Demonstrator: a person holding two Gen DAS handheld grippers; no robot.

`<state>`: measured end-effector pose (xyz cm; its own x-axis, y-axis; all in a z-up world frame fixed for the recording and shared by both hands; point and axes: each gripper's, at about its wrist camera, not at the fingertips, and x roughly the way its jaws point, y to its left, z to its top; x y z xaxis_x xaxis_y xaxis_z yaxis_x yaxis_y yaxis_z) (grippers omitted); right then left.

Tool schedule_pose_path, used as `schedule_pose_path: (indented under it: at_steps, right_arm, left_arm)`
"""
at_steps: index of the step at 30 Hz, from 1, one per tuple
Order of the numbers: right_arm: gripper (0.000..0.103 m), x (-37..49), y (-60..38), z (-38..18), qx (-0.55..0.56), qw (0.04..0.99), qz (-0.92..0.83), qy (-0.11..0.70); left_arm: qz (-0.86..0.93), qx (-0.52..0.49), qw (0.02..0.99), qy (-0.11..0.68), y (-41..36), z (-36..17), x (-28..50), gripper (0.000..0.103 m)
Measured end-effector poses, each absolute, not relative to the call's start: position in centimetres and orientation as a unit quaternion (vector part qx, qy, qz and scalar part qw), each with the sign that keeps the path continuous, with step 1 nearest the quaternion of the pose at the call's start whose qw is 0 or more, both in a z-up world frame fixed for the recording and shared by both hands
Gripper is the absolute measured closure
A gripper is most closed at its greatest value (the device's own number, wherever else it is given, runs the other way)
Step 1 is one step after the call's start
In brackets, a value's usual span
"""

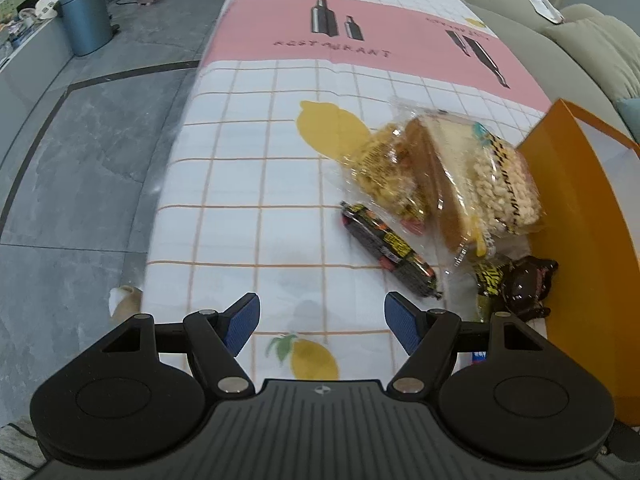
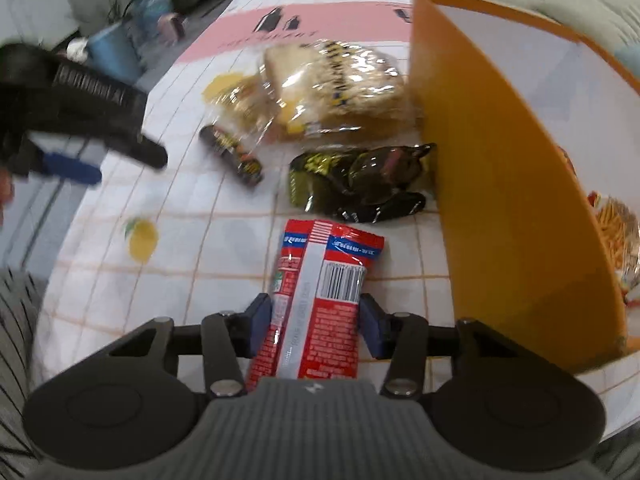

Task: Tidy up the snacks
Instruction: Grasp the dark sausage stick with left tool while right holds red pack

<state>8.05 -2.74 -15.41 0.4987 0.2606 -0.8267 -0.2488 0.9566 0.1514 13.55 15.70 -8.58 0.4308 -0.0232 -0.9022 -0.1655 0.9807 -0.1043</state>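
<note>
two grippers are seen above a worktop (image 1: pixel 240 168) covered with a checked cloth with lemons. at the left, the left gripper (image 1: pixel 322 322) is held over bare cloth, its jaws spread wide with nothing between them. further right, a black sausage stick (image 1: pixel 386 250) is laid on the cloth, touching a pile of clear bags with a sandwich pack (image 1: pixel 448 184). a dark shiny packet (image 2: pixel 360 184) is placed just beside the orange box (image 2: pixel 500 184), which is standing at the right with some snacks inside. the red snack packet (image 2: pixel 316 300) is lying in front of the dark packet and is grasped by the right gripper (image 2: pixel 316 326), whose jaws are pressed on both its sides.
</note>
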Motion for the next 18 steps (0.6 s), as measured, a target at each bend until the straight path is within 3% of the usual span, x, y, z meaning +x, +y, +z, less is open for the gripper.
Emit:
schedule_pose_path:
  at_steps: [18]
  right_arm:
    - [0.057,8.6,-3.5,-15.2,0.0,0.862,0.194,0.468]
  left_arm:
    - [0.046,-0.145,0.81,0.566,13.5,-12.4,17.6,0.016]
